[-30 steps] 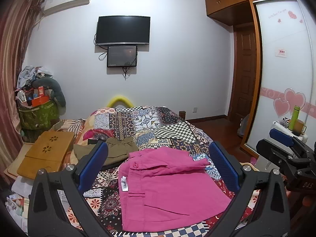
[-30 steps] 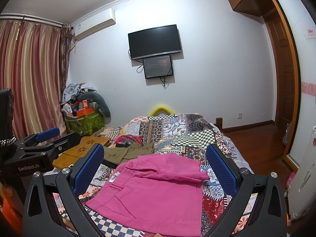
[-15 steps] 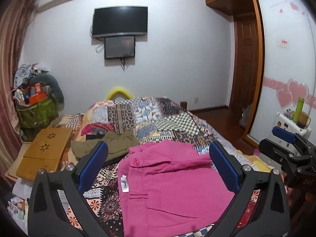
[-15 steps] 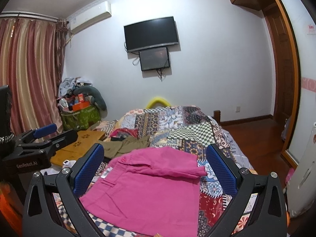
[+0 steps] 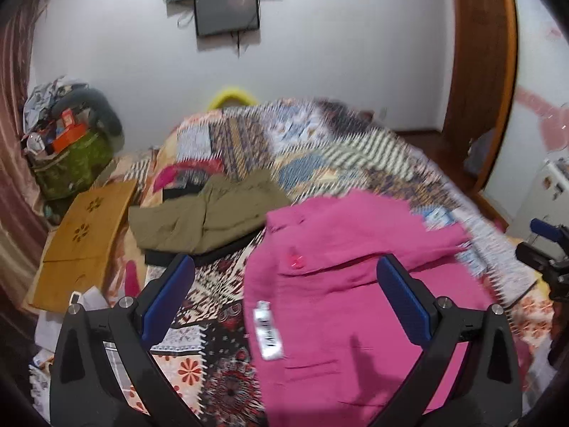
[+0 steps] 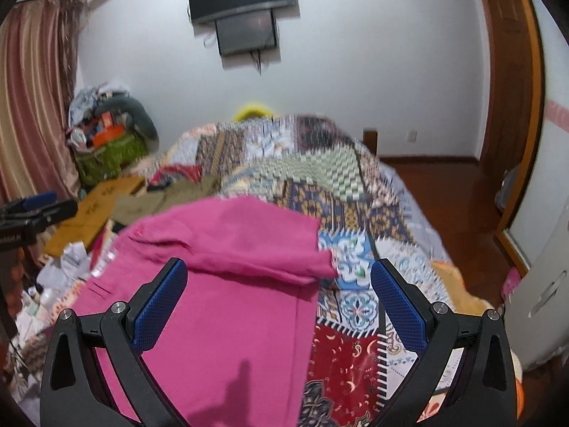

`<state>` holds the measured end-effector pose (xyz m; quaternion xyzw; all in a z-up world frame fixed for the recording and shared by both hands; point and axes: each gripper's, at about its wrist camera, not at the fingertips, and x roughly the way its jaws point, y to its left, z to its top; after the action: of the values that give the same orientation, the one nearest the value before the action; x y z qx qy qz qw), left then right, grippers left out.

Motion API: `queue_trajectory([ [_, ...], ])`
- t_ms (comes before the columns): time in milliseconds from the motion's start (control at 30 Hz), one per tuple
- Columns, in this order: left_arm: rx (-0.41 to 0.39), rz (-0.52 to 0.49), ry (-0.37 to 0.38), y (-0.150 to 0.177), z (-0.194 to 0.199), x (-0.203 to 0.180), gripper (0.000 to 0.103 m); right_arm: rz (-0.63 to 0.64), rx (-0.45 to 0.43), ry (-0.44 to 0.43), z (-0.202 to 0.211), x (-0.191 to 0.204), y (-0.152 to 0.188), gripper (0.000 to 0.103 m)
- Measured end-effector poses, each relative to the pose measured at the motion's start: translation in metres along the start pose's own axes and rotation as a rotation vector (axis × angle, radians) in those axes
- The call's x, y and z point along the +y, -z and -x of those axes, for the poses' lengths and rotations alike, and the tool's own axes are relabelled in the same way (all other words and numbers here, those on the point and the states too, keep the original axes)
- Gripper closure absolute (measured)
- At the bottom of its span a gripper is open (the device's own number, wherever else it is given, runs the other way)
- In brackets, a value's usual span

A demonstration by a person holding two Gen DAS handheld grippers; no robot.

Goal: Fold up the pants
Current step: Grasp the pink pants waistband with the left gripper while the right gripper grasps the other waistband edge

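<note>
Pink pants lie on the patchwork bed, partly folded, with a button and a white label near their left edge. They also show in the right wrist view, the top part folded over. My left gripper is open and empty, just above the pants' left side. My right gripper is open and empty, above the pants' right side. Both views are motion-blurred.
Olive pants lie folded on the bed to the left of the pink ones. A wooden lap tray and a full green basket stand at the left. The patchwork quilt stretches back. A wardrobe is on the right.
Both grippers have moved forward and down toward the pink pants, which now fill more of each view. Both stay open and the pants have not moved.
</note>
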<state>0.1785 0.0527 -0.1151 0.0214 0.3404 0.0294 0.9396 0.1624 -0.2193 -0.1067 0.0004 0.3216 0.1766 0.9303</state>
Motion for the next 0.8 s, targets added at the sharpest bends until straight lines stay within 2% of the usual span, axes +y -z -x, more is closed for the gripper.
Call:
queue_trajectory([
  [133, 0.134, 0.033, 0.036, 0.006, -0.043, 0.016, 0.0, -0.018, 0.093, -0.023, -0.025, -0.012, 0.009, 0.001],
  [167, 0.165, 0.037, 0.039, 0.009, -0.052, 0.019, 0.001, -0.021, 0.116, -0.034, -0.032, -0.014, 0.011, 0.005],
  [333, 0.275, 0.043, 0.038, 0.02, -0.084, 0.024, 0.016, -0.04, 0.227, -0.08, -0.061, -0.023, 0.019, 0.016],
  [367, 0.292, 0.047, 0.048, 0.023, -0.089, 0.024, 0.022, -0.043, 0.248, -0.091, -0.066, -0.024, 0.021, 0.02],
  [500, 0.327, 0.034, 0.073, 0.028, -0.097, 0.021, 0.043, -0.056, 0.309, -0.126, -0.086, -0.027, 0.026, 0.037],
  [633, 0.35, 0.03, 0.093, 0.031, -0.106, 0.018, 0.047, -0.071, 0.345, -0.161, -0.098, -0.029, 0.029, 0.042],
  [733, 0.371, 0.036, 0.102, 0.034, -0.111, 0.017, 0.054, -0.049, 0.346, -0.174, -0.101, -0.029, 0.026, 0.046],
  [800, 0.367, 0.035, 0.101, 0.035, -0.112, 0.016, 0.056, -0.039, 0.352, -0.176, -0.104, -0.03, 0.025, 0.058],
])
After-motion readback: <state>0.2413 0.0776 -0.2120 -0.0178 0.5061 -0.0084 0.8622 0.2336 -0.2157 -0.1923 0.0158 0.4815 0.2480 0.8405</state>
